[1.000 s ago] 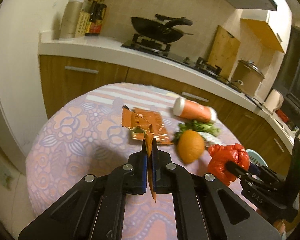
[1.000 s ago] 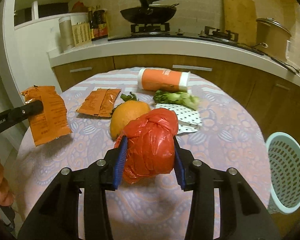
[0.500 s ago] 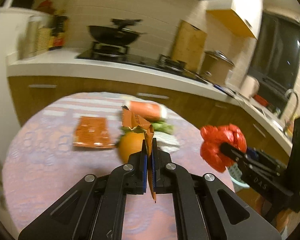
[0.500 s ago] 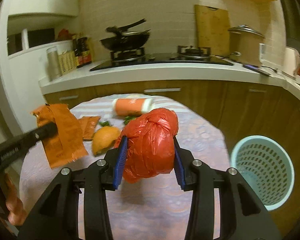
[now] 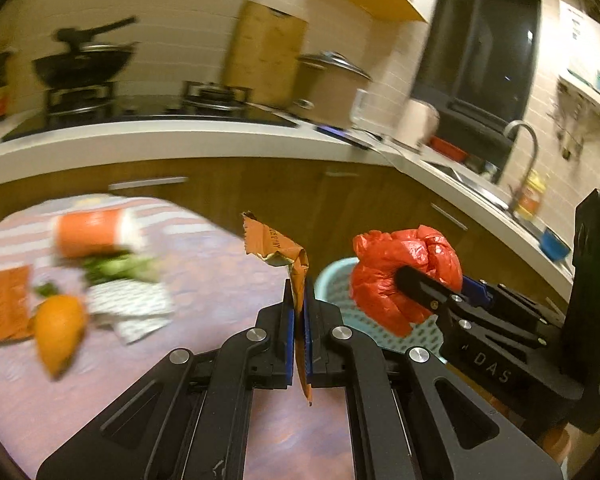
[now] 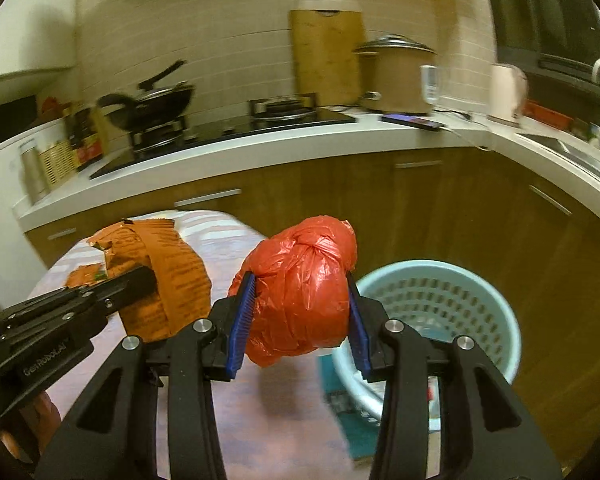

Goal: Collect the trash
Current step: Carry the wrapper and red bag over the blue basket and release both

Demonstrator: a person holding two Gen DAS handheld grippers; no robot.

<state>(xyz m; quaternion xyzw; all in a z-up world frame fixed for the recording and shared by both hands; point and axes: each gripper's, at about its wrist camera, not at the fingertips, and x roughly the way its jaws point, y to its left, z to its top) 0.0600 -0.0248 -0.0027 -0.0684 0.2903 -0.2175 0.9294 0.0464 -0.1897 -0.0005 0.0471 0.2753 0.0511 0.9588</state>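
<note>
step in hand: carrying two pieces of trash toward the bin. left gripper (image 5: pixel 296 312) clenched on orange wrapper (image 5: pixel 296 264), pinched edge-on between the pads, upper part flopping toward 10 o'clock. right gripper (image 6: pixel 300 312) clenched on knotted red plastic bag (image 6: pixel 304 292), gripped across its middle. light blue perforated basket (image 6: pixel 460 280) standing at 3 o'clock of the bag in the right wrist view, beside the round table (image 5: pixel 220 280) and below its level. left on the table at 9 o'clock: orange fruit (image 5: pixel 58 328), second orange packet (image 5: pixel 6 308), orange-and-white tube (image 5: pixel 92 232), greens (image 5: pixel 116 268), dotted paper (image 5: pixel 128 304).

next move, as judged: bring each load over the basket mouth, then release one at a time. light wrapper likely to drift; release low.
</note>
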